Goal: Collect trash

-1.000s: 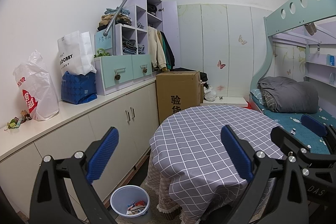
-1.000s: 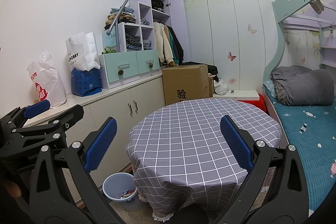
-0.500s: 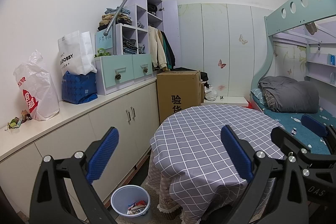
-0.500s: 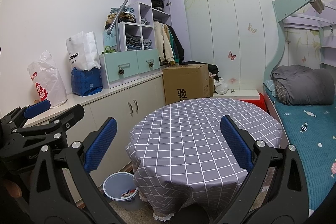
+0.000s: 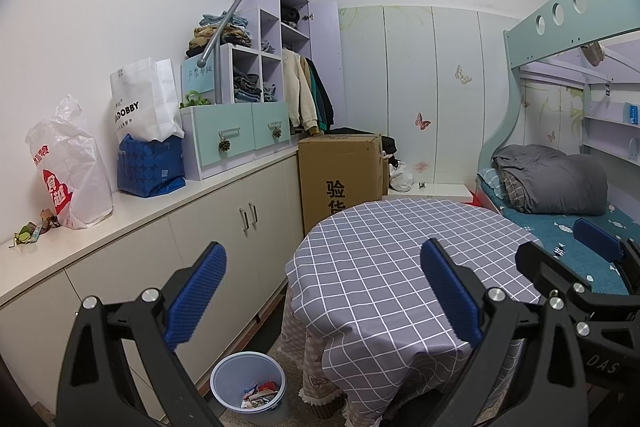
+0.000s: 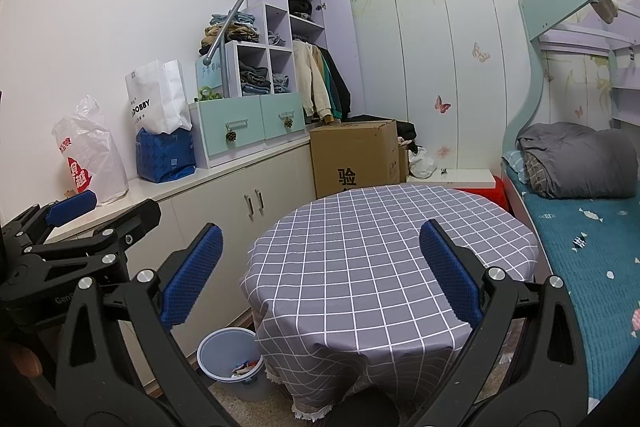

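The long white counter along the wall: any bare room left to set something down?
Yes: the white counter lies bare in front of the white plastic bag and blue bag. Farther back, the mint drawer unit crowds it.

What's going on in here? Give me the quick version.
A person holds a gripper in each hand over the round checked table, collecting trash. The left gripper and right gripper are both open and empty. The bin on the floor beside the table already holds wrappers; small scraps lie on the counter.
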Available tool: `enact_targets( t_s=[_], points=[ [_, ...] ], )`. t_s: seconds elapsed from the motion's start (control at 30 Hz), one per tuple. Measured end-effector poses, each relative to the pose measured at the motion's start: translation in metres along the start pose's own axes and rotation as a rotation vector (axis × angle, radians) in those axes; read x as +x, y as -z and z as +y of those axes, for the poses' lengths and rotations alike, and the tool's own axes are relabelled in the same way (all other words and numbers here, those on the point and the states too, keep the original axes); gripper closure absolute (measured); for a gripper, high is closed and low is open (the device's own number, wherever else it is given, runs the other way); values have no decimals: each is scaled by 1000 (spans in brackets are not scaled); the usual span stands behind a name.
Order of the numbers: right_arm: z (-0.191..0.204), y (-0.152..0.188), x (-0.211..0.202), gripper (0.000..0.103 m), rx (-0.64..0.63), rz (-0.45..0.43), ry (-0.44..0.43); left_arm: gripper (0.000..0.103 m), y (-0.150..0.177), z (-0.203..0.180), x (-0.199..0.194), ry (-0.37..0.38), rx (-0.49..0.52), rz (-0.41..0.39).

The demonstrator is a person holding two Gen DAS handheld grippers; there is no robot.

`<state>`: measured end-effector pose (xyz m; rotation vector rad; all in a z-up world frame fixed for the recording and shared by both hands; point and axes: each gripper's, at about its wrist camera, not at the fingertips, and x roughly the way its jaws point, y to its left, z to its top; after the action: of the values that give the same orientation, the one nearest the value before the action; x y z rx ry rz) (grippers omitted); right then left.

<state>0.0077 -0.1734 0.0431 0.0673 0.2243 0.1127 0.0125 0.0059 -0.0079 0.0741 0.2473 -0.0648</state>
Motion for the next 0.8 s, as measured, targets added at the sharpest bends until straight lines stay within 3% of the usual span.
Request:
enact_targets(
  t_s=[0.8],
  points=[
    [9, 7, 0, 6, 12, 16, 1, 7, 8, 11, 4, 1, 3, 8]
  ],
)
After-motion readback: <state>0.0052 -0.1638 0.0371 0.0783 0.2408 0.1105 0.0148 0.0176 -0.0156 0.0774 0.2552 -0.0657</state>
